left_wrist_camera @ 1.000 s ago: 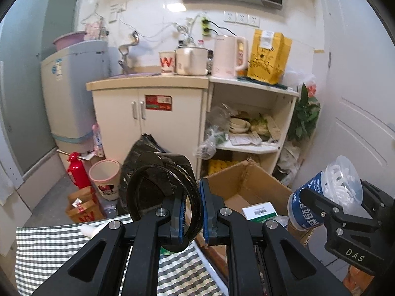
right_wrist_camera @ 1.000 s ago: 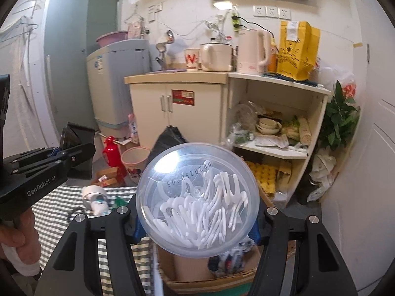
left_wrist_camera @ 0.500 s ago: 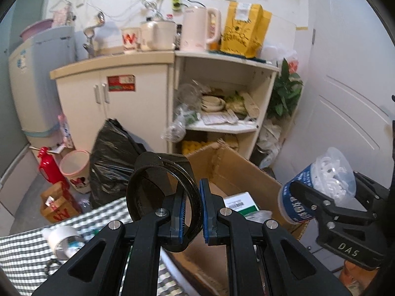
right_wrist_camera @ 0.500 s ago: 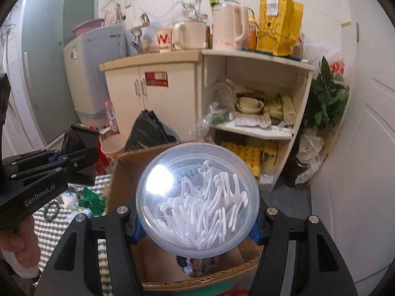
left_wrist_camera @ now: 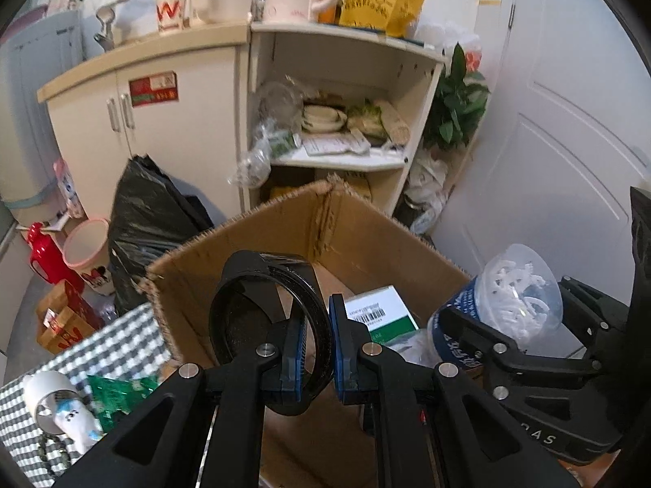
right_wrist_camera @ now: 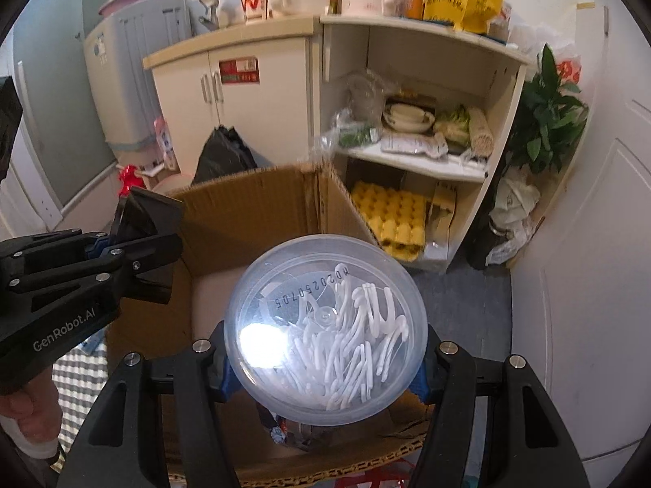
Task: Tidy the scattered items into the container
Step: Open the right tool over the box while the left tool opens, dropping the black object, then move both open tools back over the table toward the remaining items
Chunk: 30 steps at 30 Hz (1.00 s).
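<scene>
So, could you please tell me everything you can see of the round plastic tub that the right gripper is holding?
The tub is a round container with a clear domed lid bearing a printed code; a blue printed label wraps its side. It is packed with small white plastic pieces. The right gripper clamps it on both sides, lid facing the camera, above the open cardboard box.

Even indoor light filling both views, cool white cast, strong glare spot shining on the clear domed lid (right_wrist_camera: 325,343), fisheye bending the door (left_wrist_camera: 569,154) and cabinet (right_wrist_camera: 244,93) edges, black vignette ringing corners, upper countertop items blurring slightly, soft shadows pooling inside the cardboard box (left_wrist_camera: 366,244).
</scene>
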Motion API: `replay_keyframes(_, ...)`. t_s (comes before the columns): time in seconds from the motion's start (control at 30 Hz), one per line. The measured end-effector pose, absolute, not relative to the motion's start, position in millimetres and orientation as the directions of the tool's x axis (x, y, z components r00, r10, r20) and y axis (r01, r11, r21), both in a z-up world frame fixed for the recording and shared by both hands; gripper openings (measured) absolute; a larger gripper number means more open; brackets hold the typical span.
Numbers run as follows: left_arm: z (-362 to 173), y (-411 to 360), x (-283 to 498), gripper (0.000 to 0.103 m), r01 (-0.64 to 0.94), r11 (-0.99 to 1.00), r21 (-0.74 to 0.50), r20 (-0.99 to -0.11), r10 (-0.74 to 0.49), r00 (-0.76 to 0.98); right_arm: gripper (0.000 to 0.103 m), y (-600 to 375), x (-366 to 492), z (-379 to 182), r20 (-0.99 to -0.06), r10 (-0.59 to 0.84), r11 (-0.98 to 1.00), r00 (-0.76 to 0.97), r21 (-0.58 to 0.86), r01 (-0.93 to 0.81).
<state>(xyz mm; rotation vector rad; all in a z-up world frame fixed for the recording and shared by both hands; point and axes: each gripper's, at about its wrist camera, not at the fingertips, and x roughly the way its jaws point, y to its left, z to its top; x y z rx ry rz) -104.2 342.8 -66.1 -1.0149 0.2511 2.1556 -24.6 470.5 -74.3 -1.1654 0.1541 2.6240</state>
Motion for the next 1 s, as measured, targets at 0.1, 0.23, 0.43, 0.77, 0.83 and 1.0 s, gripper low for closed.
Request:
replay_keyframes(0.1,-77.7,353.0,-106.0,0.010,-0.706,-0.696,-0.128,-0.759,0.527,-0.382,0.061,472.3,-29.6,-83.3,-0.763,0.189,-0.961,-0.618,-0.014,-0.276)
replay_keyframes(0.23,-91.7,363.4,-104.9,0.010,-0.722,-0.682,-0.117,-0.787,0.507,-0.352,0.061,474.0,-32.7,-89.2,-0.776,0.184,-0.962,-0.603,-0.017,-0.272)
replay_keyframes(0.43,-96.3,362.3,-108.2,0.011,-0.708,-0.696,-0.119,-0.795,0.494,-0.351,0.061,473.2,-31.5,-86.3,-0.767,0.193,-0.961,-0.612,-0.021,-0.277)
replay_keyframes(0.77,-58.6,340.0,-102.1,0.035,-0.690,-0.715,-0.117,-0.736,0.529,-0.423,0.083,459.3,-20.4,-50.8,-0.677,0.256,-0.952,-0.690,-0.051,-0.303)
replay_keyframes(0.83,-48.3,334.6,-100.7,0.035,-0.689,-0.715,-0.118,-0.721,0.539,-0.436,0.083,455.3,-17.5,-43.1,-0.661,0.262,-0.951,-0.704,-0.051,-0.306)
replay_keyframes(1.0,-22.3,320.5,-94.2,0.039,-0.681,-0.724,-0.110,-0.681,0.554,-0.480,0.083,446.2,-10.3,-31.0,-0.636,0.261,-0.952,-0.726,-0.043,-0.304)
